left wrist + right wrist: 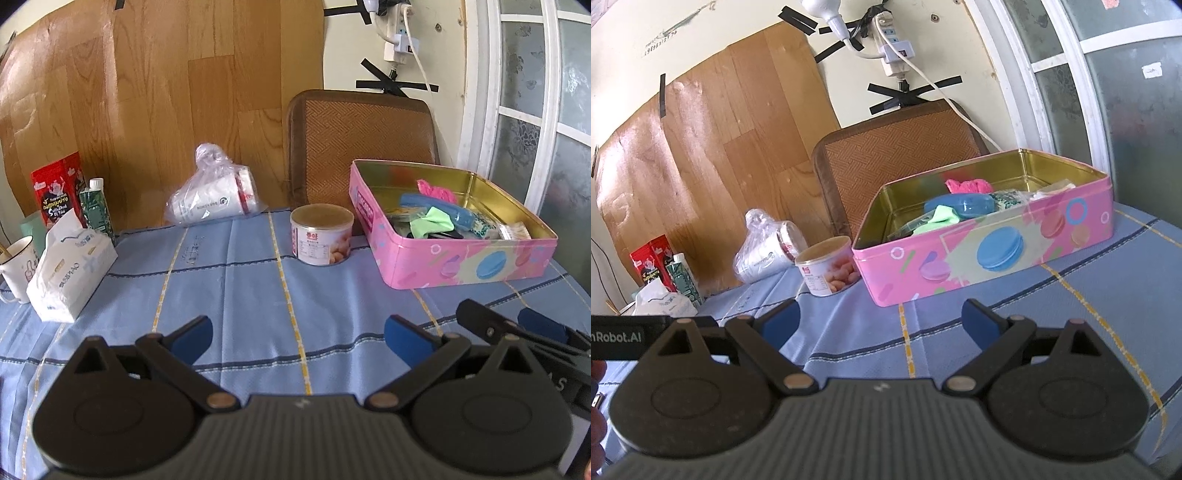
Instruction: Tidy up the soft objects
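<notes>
A: Nearest first?

B: Two grippers over the blue checked tablecloth (258, 295). The left gripper (297, 338) has its jaws spread, nothing between them. The right gripper (881, 321) is also spread wide and bare. In the left view the right one shows at the lower right edge, just in front of the tin.

A: And the tin?

B: One pink tin (458, 254), lid off, gold inside. Seen from the right wrist, its long side faces the camera and its long axis runs left to right, rising toward the right. The soft things lie inside it: one light green cloth (432, 221) near the middle, one pink cloth (436, 190) toward the back wall, plus a blue case (964, 205) and some packets I cannot count.

A: Around it?

B: One can (321, 234) just left of the tin. Farther left and behind, one clear bag of paper cups (216, 195). Far left of the tin: one tissue pack (66, 269), one mug (16, 267), one green carton (96, 208), one red box (59, 192). Only the left view shows the mug clearly. Behind the tin stands one chair back (362, 147).
</notes>
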`<act>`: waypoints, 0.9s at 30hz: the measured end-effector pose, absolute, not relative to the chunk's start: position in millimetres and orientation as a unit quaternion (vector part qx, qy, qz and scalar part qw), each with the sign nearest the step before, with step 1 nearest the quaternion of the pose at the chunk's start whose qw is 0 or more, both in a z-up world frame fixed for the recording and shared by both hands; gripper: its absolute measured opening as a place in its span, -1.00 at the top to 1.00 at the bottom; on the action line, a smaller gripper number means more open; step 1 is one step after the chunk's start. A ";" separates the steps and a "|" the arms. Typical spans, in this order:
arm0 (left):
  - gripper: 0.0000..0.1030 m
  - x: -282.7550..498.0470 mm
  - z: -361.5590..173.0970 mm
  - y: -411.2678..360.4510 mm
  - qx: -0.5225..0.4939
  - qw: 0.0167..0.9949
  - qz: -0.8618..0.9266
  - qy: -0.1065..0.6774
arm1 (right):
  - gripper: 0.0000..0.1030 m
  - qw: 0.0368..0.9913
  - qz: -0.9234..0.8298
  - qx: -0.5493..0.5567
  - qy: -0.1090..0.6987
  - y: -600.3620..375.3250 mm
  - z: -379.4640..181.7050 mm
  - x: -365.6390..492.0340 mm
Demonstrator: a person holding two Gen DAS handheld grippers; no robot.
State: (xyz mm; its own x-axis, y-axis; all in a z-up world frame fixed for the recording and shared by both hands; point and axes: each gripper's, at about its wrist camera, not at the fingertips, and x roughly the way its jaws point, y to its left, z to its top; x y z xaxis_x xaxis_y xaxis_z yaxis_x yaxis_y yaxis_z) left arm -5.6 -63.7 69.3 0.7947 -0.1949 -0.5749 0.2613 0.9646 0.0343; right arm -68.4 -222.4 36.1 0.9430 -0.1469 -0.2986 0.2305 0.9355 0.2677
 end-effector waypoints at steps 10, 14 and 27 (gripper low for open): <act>-0.99 -5.9 68.7 -66.7 0.064 0.945 -0.119 0.299 | -0.87 0.974 -0.100 0.155 0.135 -224.8 36.1 -70.4; -0.99 -5.2 68.2 -66.0 0.068 0.946 -0.115 0.297 | -0.87 0.974 -0.105 0.154 0.131 -225.9 37.0 -71.6; -0.99 -4.1 66.0 -65.0 0.076 0.948 -0.102 0.293 | -0.87 0.973 -0.116 0.158 0.121 -230.3 40.2 -75.7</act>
